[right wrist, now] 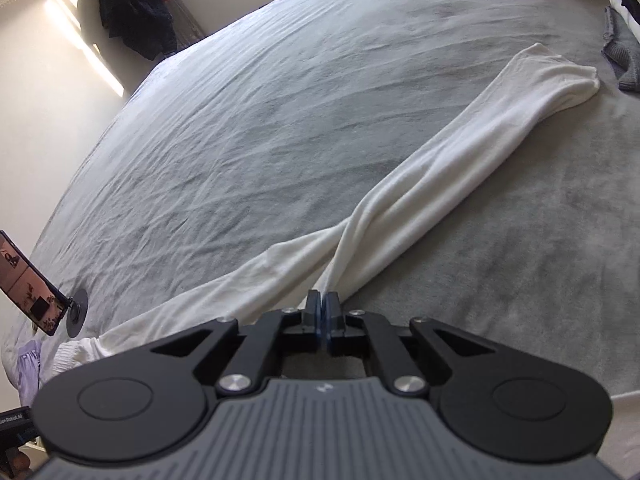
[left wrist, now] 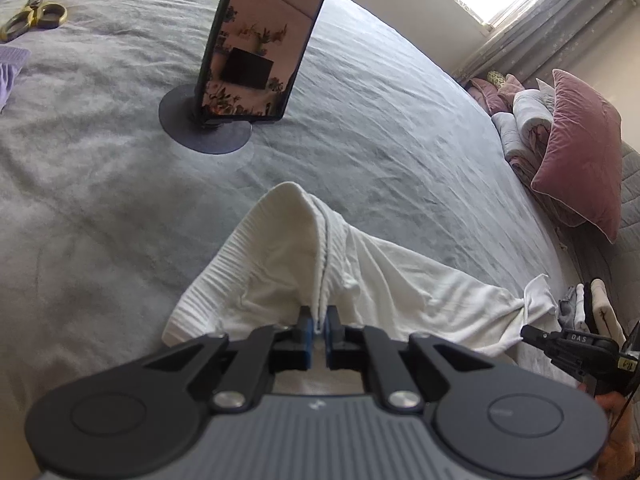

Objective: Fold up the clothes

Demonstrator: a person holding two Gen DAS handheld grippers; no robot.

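A white garment (left wrist: 280, 248) with a ribbed waistband lies on the grey bed cover (left wrist: 360, 120). My left gripper (left wrist: 319, 326) is shut on a raised fold of that waistband, and the cloth peaks up from the blue pads. In the right wrist view the garment's long legs (right wrist: 440, 152) stretch away to the upper right, twisted over each other near my right gripper (right wrist: 323, 304). That gripper is shut on the bunched fabric where the legs meet. The left wrist view shows the right gripper (left wrist: 528, 330) at the right edge, with the cloth gathered at its tip.
A phone on a round stand (left wrist: 256, 48) stands upright mid-bed. Gold-handled scissors (left wrist: 34, 14) and a lilac cloth (left wrist: 10, 68) lie far left. A pink pillow (left wrist: 580, 152) and rolled bedding sit at the right edge. Stacked clothes (right wrist: 624, 20) lie top right.
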